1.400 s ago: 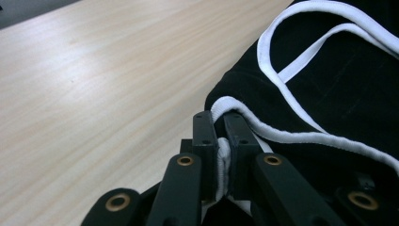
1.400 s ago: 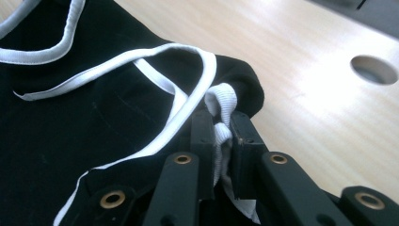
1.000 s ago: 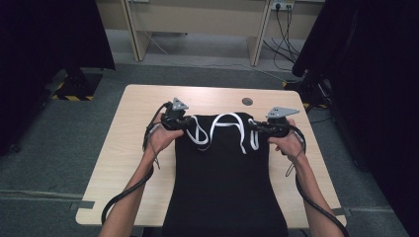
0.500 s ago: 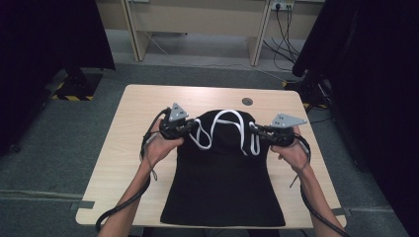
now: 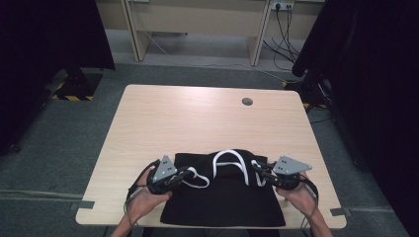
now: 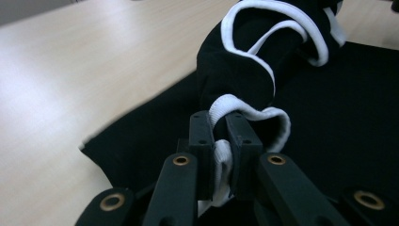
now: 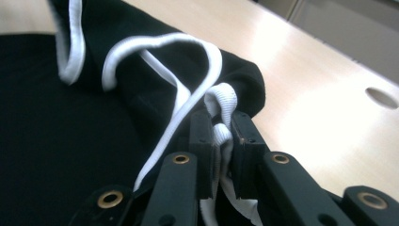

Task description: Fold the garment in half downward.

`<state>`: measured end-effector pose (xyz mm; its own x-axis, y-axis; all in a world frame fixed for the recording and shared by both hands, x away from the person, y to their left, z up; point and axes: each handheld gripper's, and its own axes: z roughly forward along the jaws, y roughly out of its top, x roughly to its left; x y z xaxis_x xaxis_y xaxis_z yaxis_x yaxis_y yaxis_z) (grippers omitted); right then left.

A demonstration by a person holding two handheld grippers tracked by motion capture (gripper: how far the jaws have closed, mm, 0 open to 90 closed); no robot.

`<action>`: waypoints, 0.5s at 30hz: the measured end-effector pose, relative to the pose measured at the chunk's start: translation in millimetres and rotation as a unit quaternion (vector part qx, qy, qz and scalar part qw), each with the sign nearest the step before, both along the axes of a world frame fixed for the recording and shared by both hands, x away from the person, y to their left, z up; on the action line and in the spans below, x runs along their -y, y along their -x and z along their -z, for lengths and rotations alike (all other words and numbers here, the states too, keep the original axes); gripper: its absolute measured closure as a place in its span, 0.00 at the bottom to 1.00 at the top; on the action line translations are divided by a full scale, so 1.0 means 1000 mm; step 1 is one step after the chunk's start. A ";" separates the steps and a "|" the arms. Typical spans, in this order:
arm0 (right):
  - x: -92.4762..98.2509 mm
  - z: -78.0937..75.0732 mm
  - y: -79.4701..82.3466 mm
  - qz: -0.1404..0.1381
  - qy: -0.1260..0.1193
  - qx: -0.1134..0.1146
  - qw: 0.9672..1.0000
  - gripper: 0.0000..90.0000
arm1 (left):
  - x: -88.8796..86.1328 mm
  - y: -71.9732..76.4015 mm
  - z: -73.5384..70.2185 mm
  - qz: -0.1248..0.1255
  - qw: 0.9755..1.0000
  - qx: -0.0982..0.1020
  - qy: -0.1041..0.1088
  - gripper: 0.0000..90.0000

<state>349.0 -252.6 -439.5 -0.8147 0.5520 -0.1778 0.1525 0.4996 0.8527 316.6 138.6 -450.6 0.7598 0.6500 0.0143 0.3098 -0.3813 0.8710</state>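
- The left gripper and right gripper are each clamped on white ribbed trim of the black garment; if either strip slips out, that side would drop and the fold skew
- The garment lies at the table's near edge; black with white edging, apparently a vest, top bunched between the grippers

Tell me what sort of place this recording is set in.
Probably a lab or studio recording bay: a plain wooden table stands on grey carpet, black curtains hang on both sides, and cables run from wall sockets behind a desk.
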 end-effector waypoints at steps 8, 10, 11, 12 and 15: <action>0.015 0.011 0.040 -0.003 0.018 -0.044 0.999 0.91 | -0.002 0.032 0.025 0.018 0.999 -0.031 -0.034 0.88; 0.018 0.014 0.043 -0.003 0.026 -0.057 0.998 0.92 | -0.001 0.034 0.031 0.018 0.998 -0.042 -0.042 0.88; 0.018 0.017 0.045 -0.003 0.031 -0.061 0.998 0.92 | 0.001 0.035 0.031 0.018 0.998 -0.039 -0.047 0.88; 0.018 0.019 0.046 -0.002 0.038 -0.065 0.997 0.92 | 0.002 0.035 0.030 0.018 0.998 -0.040 -0.051 0.87; 0.016 0.028 0.045 0.000 0.057 -0.076 0.995 0.92 | 0.006 0.032 0.030 0.012 0.997 -0.045 -0.061 0.87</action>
<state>303.8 -268.1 -467.8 -0.8371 0.5349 -0.1141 0.2751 0.5921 0.7575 284.6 132.7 -481.1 0.7768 0.6293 0.0229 0.3738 -0.4902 0.7874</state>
